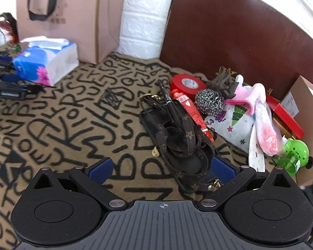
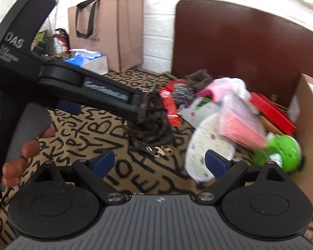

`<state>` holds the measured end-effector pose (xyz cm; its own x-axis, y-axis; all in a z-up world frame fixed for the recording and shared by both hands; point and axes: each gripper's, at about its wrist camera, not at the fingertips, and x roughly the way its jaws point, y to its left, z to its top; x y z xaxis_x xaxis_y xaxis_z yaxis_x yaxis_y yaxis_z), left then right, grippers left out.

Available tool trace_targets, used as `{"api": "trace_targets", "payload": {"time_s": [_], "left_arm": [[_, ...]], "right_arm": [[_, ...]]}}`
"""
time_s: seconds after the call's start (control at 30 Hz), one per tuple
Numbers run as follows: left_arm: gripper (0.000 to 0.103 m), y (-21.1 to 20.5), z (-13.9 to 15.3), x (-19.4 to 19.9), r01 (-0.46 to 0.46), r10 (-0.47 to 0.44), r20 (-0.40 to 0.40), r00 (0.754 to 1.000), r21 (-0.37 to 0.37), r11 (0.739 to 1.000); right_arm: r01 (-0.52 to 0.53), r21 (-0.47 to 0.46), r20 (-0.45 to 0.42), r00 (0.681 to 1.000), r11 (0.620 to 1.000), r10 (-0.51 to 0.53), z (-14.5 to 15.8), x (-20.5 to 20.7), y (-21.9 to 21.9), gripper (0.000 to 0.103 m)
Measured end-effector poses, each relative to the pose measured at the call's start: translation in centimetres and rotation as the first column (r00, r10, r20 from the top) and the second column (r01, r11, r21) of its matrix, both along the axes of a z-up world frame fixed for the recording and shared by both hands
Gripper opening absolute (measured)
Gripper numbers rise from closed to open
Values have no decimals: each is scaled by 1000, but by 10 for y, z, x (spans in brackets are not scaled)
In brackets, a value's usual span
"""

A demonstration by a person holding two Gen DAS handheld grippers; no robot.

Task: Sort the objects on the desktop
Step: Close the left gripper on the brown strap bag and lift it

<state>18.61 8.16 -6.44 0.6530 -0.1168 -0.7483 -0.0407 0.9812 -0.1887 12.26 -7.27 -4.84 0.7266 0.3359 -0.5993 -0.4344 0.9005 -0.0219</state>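
My left fingers (image 1: 161, 166) are spread wide and empty, low in the frame, over the brown monogram leather strap coiled on a black tray (image 1: 177, 129) at centre. I should descend straight, straddle one strap loop, and avoid the red tube (image 1: 189, 110) beside it. My right fingers (image 2: 158, 162) gape empty too.

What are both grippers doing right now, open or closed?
Left gripper: open, empty, by the strap.
Right gripper: open, empty.
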Motion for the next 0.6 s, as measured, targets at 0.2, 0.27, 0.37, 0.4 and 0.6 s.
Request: {"api": "trace_targets", "payload": {"time_s": [0.2, 0.27, 0.37, 0.4, 0.6], "left_arm": [[103, -4, -11, 23, 37, -38, -31, 999, -24, 999], [103, -6, -13, 29, 41, -41, -29, 999, -9, 999], [100, -5, -20, 39, 53, -54, -63, 997, -27, 998], [98, -4, -23, 42, 63, -66, -81, 995, -41, 997], [92, -6, -31, 50, 86, -86, -100, 991, -3, 996]], "right_arm": [[-65, -26, -14, 998, 998, 64, -12, 24, 15, 88], [-77, -27, -10, 997, 997, 77, -14, 30, 19, 86], [-91, -43, -10, 996, 995, 91, -19, 39, 24, 85], [-98, -48, -12, 995, 994, 98, -20, 42, 26, 85], [-107, -91, -33, 994, 990, 104, -34, 59, 34, 83]]}}
